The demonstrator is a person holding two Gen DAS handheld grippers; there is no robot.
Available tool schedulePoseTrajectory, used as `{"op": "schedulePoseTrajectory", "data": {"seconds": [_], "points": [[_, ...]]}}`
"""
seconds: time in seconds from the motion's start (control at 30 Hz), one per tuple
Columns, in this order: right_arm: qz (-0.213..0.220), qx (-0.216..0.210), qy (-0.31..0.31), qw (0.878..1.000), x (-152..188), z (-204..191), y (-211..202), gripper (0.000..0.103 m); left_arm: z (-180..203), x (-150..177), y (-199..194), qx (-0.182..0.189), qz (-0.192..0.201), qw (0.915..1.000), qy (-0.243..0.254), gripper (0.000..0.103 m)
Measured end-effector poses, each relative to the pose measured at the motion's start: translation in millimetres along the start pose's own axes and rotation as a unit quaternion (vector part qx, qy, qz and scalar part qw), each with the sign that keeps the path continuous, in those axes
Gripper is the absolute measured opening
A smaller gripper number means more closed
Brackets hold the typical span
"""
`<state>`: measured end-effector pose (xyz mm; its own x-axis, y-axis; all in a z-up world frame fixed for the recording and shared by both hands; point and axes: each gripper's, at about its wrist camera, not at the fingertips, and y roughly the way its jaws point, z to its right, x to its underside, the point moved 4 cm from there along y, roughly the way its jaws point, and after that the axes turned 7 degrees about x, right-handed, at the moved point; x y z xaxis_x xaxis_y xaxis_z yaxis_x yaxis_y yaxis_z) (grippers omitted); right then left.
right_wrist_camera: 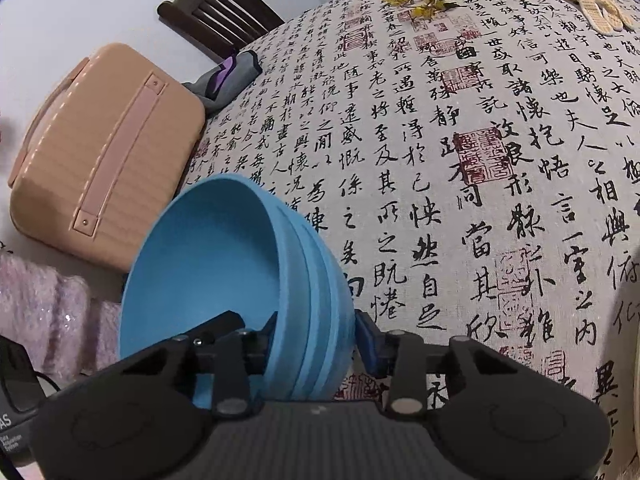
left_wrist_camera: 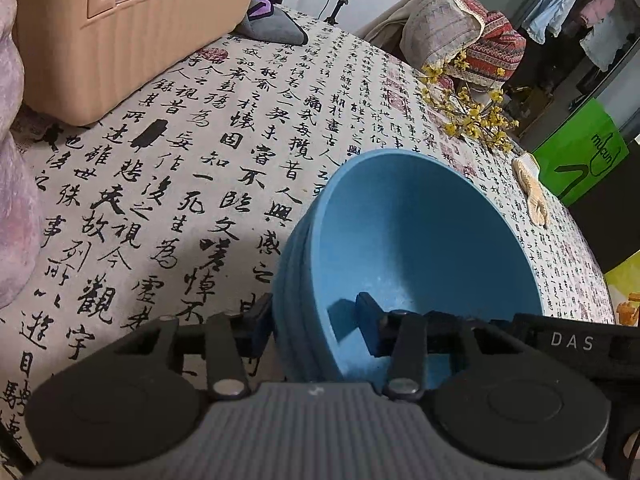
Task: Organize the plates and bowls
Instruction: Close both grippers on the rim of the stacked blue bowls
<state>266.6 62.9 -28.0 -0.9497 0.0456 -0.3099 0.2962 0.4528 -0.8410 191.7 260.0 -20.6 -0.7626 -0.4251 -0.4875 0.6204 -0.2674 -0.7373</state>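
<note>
We have a stack of nested blue bowls (left_wrist_camera: 420, 256) sitting on the calligraphy-print tablecloth (left_wrist_camera: 192, 168), and both grippers are on it from opposite sides. The left gripper (left_wrist_camera: 316, 324) straddles the stack's left wall: one finger sits outside against the ribbed rims, the other reaches down inside the top bowl. Its pads look pressed on the wall, so we read it as clamped on the stack. The right gripper (right_wrist_camera: 316, 332) mirrors this on the stack's right wall, one finger inside the bowl, the blue-padded one outside against the layered rims, and it too looks clamped.

The relation that matters for us is that the stack lies directly between the two grippers, with each rim wall running across its gripper's closing line rather than along it. Neither hand is nearer; each already has its own side. In the right wrist view we count about four rims nested together.

We judge that the next move is a two-handed lift or shift of the whole stack, and that it depends on both hands rising together so the bowls stay level.

At the far left stands a peach-coloured case (right_wrist_camera: 100, 156), close to the stack. Yellow dried flowers (left_wrist_camera: 468, 116) and a knitted glove (left_wrist_camera: 532, 188) lie well apart, far right.
</note>
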Motion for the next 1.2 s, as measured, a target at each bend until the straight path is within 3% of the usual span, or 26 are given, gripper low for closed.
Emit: {"op": "schedulePoseTrajectory", "data": {"seconds": [1.2], "points": [[-0.005,0.008,0.011,1.0,0.9,2.2,0.3,0.032,7.8,-0.1,-2.1,-0.026,0.002,0.9994,0.024,0.042]]}}
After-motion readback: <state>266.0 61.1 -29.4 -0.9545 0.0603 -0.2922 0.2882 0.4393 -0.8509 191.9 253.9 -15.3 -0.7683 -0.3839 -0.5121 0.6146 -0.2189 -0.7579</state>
